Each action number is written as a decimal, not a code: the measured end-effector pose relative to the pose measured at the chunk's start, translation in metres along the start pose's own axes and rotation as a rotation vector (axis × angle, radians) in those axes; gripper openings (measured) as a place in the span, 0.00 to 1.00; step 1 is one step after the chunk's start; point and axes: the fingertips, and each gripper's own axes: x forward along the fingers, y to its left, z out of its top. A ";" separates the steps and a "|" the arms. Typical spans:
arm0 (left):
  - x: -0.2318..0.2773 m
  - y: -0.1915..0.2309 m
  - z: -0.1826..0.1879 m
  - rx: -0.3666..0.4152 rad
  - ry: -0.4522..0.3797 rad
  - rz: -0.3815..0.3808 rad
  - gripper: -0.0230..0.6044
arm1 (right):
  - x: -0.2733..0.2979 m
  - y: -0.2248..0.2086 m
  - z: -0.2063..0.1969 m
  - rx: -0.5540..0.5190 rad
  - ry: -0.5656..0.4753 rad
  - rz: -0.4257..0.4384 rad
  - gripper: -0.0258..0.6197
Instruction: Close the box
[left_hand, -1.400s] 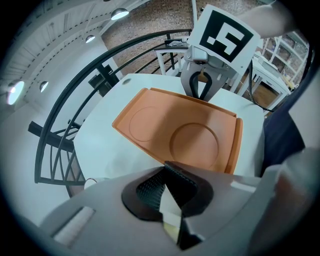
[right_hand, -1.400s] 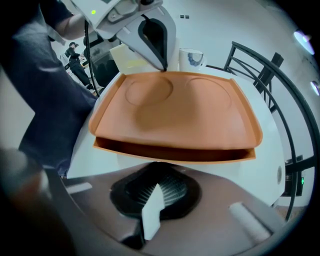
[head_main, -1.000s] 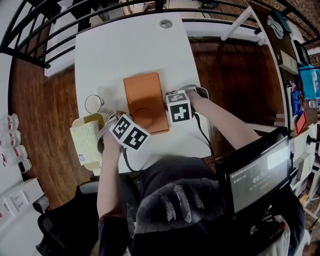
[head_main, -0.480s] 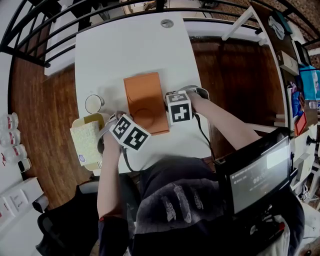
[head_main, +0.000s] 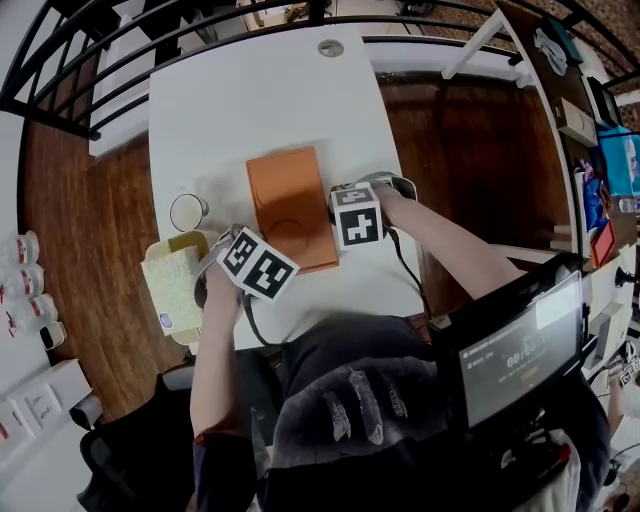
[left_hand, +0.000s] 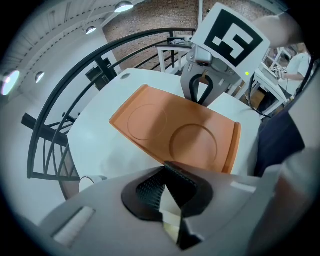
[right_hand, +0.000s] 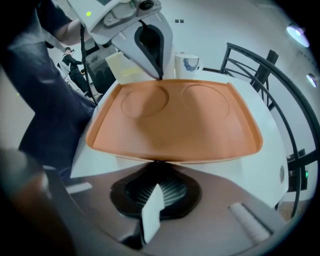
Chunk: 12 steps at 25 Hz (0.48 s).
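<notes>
Orange box (head_main: 292, 205) sits mid table (head_main: 250, 90), lid (right_hand: 175, 120) looks down. L gripper (right_hand: 160, 76) and R gripper (left_hand: 199, 100) both have jaws pressed together, tips on opp. edges. We should press evenly both sides, straight down, no sliding, till lid seats flush.

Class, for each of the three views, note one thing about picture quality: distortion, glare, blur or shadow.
Head view: the wide lens bends the edges of the white table, and the corners go dark. Left gripper view: the railing bows into an arc, and a ceiling lamp glares. Right gripper view: a soft shadow darkens part of the orange box, and a dark ring frames the picture.
</notes>
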 end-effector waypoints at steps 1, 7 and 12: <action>0.000 0.000 0.000 -0.001 0.001 -0.003 0.05 | -0.001 0.000 0.000 0.002 -0.001 -0.002 0.05; 0.000 -0.001 0.001 -0.002 0.005 -0.014 0.06 | -0.035 -0.003 -0.001 0.047 -0.038 0.004 0.05; 0.000 -0.001 0.000 0.007 0.005 -0.013 0.06 | -0.065 -0.003 -0.023 0.072 -0.013 -0.014 0.05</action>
